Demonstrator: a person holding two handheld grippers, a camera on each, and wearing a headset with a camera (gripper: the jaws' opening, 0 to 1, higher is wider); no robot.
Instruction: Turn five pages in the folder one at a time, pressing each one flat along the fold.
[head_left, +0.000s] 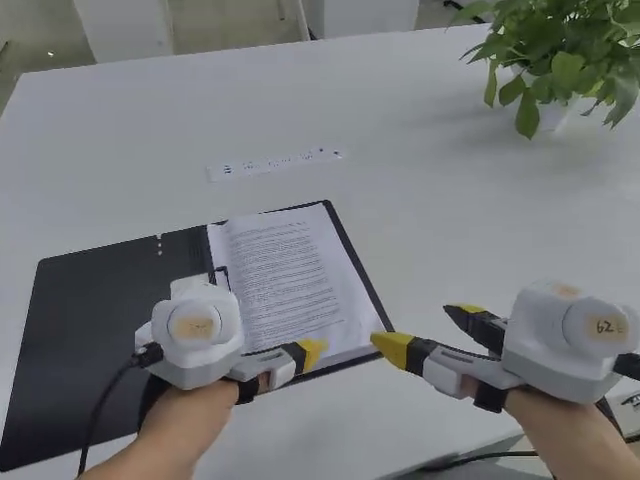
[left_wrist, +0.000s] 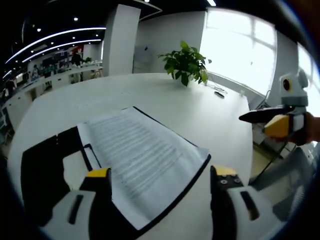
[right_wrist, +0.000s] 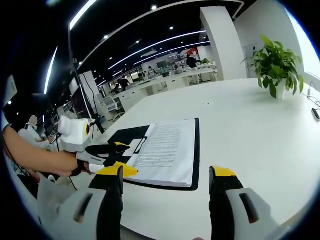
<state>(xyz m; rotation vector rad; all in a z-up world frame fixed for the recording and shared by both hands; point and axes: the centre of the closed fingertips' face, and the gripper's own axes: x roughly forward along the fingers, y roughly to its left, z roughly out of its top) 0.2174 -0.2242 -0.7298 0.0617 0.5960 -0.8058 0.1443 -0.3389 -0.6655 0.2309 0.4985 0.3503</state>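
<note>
While the folder (head_left: 100, 300) is being viewed lying open near the front edge of the tabletop (head_left: 450, 200), toward its left corner, the printed pages (head_left: 290, 280) are being carried flat on its right half. The left gripper (left_wrist: 162, 174) is being held released, its jaws spread astride the pages' near corner; contact with the paper cannot be told. The right gripper (head_left: 425, 328) is likewise being held released, just beside the folder's right edge, grasping nothing. A plant (head_left: 560, 50) is being displayed at the far right corner.
</note>
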